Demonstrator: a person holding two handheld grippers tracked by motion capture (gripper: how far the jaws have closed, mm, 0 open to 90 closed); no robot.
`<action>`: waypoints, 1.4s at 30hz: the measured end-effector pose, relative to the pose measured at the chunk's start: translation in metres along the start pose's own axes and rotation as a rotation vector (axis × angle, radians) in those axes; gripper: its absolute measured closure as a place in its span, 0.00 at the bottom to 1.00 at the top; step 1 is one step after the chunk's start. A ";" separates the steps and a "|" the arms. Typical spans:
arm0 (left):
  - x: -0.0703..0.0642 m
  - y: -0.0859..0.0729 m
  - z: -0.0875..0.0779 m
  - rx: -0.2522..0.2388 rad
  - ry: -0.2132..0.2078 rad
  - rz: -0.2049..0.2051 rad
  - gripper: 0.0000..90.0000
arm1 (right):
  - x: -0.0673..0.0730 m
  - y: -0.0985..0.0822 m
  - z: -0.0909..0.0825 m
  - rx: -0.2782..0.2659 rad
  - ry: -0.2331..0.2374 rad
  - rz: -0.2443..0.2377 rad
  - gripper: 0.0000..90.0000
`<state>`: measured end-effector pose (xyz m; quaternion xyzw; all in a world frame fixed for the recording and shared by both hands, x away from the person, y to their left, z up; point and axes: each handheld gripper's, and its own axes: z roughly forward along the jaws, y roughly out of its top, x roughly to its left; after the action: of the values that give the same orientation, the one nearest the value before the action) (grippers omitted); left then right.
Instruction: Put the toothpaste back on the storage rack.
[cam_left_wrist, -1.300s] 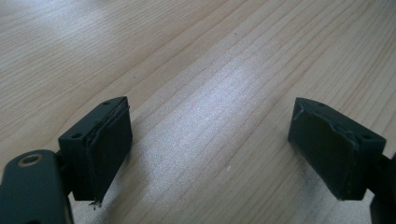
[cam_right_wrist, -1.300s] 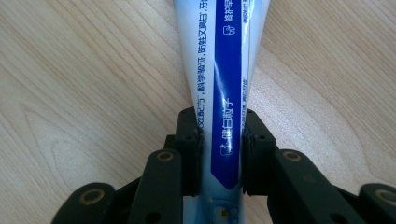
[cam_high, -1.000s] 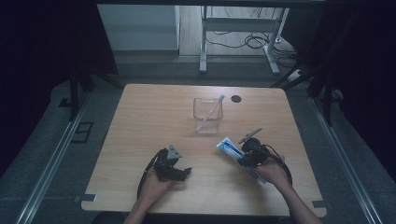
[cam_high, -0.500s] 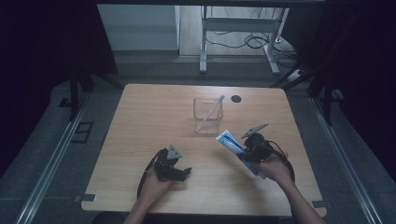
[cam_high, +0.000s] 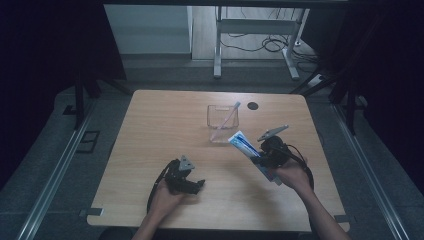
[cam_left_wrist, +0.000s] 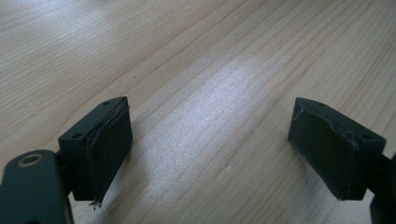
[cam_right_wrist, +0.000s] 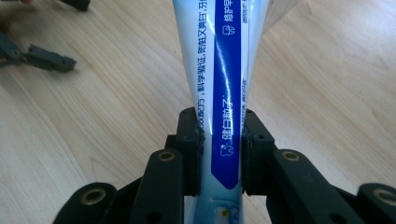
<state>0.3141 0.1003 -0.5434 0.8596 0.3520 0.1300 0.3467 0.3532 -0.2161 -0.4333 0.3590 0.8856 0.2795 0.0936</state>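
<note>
Worktop (cam_high: 150, 125) of pale wood is carrying everything in the high view, and the account is running from its left side to its right.

Nearest the left, the left tool (cam_high: 192, 186) is sitting low on the front part of the worktop, with the person's left hand (cam_high: 165, 197) wrapped around its body from below. In the left gripper view its two black jaws are standing wide apart, with bare wood grain between them and nothing touching the pads.

Toward the middle and farther back, a clear square cup (cam_high: 220, 123) is standing upright, and a pale toothbrush (cam_high: 227, 119) is leaning inside it, its head poking out over the rim toward the right. A small dark round spot (cam_high: 253, 105) is lying on the wood just right of the cup, apart from it.

On the right, the right tool (cam_right_wrist: 219, 154) is pinching a blue-and-white toothpaste tube (cam_right_wrist: 224, 70); in the right gripper view both pads are pressing on the tube's sides near one end. In the high view the tube (cam_high: 248, 148) is hanging tilted in the air above the worktop, just front-right of the cup and not touching it, with the right hand (cam_high: 292, 175) holding the tool behind it.
</note>
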 end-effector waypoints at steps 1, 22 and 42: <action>0.000 0.000 0.000 0.000 0.000 0.000 0.15 | 0.000 0.002 -0.001 -0.004 0.000 0.001 0.81; 0.000 0.000 0.000 0.000 0.000 0.000 0.15 | -0.005 0.037 -0.016 -0.101 0.002 0.011 0.81; 0.000 0.000 0.000 -0.001 0.000 -0.001 0.15 | -0.011 0.071 -0.004 -0.143 -0.003 0.003 0.81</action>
<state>0.3140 0.1003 -0.5435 0.8594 0.3523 0.1302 0.3470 0.4010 -0.1833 -0.3905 0.3531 0.8626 0.3417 0.1200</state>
